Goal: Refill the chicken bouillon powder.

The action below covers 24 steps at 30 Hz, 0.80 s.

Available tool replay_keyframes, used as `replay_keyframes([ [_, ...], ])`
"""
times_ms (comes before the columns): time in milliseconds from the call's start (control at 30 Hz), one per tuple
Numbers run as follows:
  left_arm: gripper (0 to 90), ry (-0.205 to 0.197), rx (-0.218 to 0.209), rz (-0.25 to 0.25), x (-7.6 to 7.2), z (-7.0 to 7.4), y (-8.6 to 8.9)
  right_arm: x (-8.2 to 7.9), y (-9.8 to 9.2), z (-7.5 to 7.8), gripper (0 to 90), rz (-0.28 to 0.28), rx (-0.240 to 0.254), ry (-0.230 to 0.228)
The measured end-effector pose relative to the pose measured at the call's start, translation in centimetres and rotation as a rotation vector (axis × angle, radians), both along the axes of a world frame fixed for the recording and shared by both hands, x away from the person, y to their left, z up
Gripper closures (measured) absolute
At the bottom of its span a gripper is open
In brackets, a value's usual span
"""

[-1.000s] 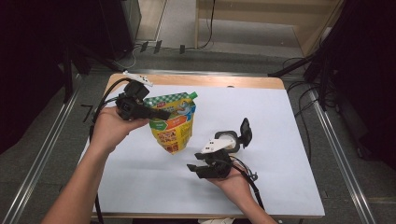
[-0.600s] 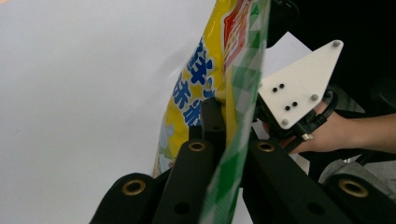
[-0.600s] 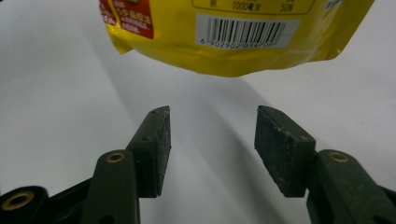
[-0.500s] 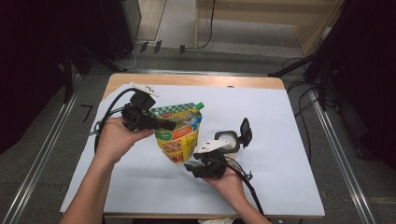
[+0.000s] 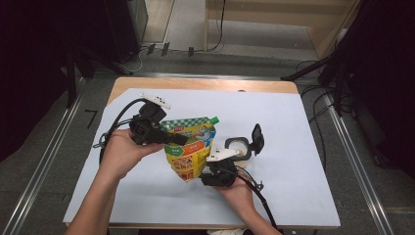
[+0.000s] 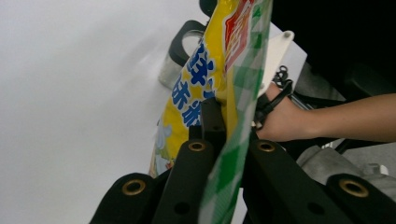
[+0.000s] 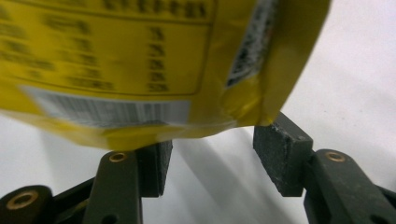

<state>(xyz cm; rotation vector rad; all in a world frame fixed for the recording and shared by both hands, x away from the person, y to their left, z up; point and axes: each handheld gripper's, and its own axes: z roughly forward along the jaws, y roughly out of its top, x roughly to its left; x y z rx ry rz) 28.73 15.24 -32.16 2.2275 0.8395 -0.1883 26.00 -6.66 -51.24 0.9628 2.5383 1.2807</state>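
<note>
Pouch (image 5: 190, 147): yellow and green, spouted, held clear of the white tabletop (image 5: 303, 127) near its centre, bottom corner swung toward 5 o'clock. Spout cap at the top right corner, toward 1 o'clock.

Left claw (image 5: 171, 139): clamped on the pouch's green checkered top band, from the 9 o'clock side. In the left gripper view both black jaws pinch the film flat between them (image 6: 219, 154). Probable reason for gripping there: sealed top seam is stiff and thin, so contents hang below and the bag does not slip or get crushed. Tilt of the bag judged deliberate, to present the lower edge to the other hand.

Right claw (image 5: 208, 174): spread apart, empty, low at 5 o'clock of the pouch, just under its bottom corner. In the right gripper view the pads (image 7: 282, 158) stand wide on either side, with the yellow bottom fold (image 7: 140, 84) just above them; right pad appears to touch the corner, contact not certain. Likely staged to take the bottom seam so the bag is held at both ends.

Round black-rimmed object with hinged lid standing open (image 5: 242, 147): on the tabletop at 3 o'clock of the pouch, just beside the right hand (image 5: 240, 193). Purpose unclear; possibly a receptacle for the contents.

Risk noted: single top grip lets the pouch swing.
</note>
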Motion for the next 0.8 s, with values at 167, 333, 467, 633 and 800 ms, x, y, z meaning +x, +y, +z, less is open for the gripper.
replay_keyframes([
  [167,90.0,0.034,-0.029,0.022,0.1,-0.3,0.3,-0.3,0.1,0.0,52.0,0.020,-0.008,-0.049],
  [333,90.0,0.071,-0.069,0.031,0.4,-0.6,0.8,-0.9,0.6,0.2,53.0,0.062,-0.010,-0.095],
  [467,90.0,0.071,-0.080,0.026,0.3,-0.4,0.8,-0.9,0.6,0.1,51.9,0.042,0.008,-0.086],
  [633,90.0,0.089,-0.100,0.026,0.4,-0.5,0.8,-0.7,0.3,-0.7,51.9,0.017,-0.002,-0.071],
  [800,89.8,0.096,-0.098,0.046,0.7,-0.9,0.9,-1.3,0.6,-0.4,54.6,0.069,0.010,-0.113],
])
